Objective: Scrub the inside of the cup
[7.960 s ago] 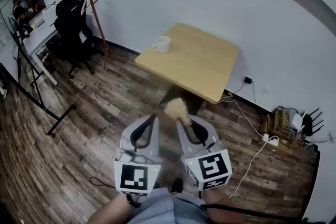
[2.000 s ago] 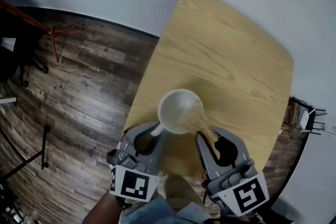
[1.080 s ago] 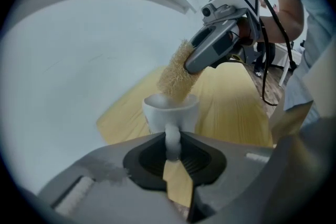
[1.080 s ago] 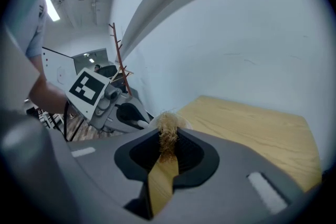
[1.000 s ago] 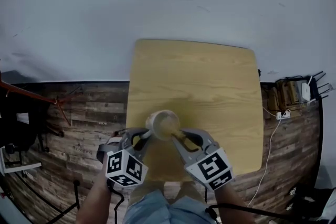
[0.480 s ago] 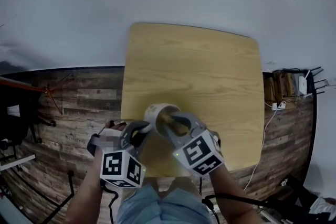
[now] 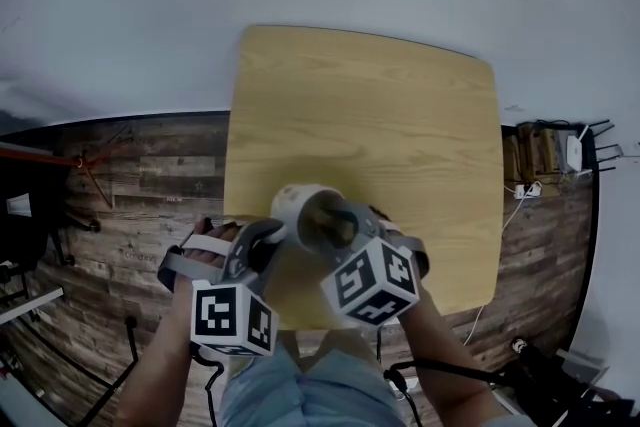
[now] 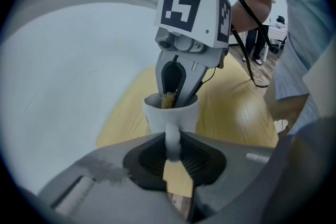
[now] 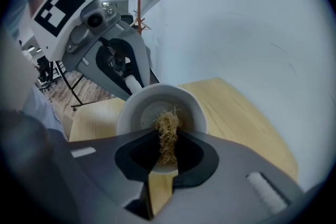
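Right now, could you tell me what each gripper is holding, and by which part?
The left gripper grips the white cup by its handle; the right gripper pinches the fibrous scrubber by its near end.

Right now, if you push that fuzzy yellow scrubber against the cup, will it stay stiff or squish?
Probably squish: the scrubber is a loose tuft of straggly fibres. Likely very light, since the jaws hold it by one end. Stray strands may bend against the white cup.

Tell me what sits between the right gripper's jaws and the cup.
A straw-coloured fibre scrubber, held in those jaws, reaches into the cup: right gripper view.
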{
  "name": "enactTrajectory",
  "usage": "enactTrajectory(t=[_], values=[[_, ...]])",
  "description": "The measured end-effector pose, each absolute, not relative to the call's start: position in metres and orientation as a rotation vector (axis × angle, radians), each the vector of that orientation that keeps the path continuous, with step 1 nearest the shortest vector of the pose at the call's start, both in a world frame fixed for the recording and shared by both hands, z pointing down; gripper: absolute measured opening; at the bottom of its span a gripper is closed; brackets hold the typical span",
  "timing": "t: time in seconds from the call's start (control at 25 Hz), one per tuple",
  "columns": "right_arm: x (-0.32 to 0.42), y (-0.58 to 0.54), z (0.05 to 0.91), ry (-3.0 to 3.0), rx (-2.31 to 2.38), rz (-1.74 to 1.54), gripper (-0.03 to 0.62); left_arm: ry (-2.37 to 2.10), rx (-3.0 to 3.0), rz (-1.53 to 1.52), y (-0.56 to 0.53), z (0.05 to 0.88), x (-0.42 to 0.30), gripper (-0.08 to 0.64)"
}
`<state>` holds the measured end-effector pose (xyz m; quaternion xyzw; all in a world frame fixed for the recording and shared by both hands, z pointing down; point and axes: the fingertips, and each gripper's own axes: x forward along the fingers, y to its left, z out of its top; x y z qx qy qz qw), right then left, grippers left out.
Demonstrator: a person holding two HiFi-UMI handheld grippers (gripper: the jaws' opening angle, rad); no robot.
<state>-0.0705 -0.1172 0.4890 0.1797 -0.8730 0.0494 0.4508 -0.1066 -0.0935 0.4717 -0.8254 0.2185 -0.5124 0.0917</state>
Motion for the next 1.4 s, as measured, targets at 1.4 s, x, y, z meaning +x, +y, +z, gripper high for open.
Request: enactTrajectory(t=[1.4], values=[[-0.052, -0.120, 0.449, -2.422, 0.731, 0.633, 0.057, 0.588, -2.295, -1.596, -0.086, 0.472, -0.096, 0.067]])
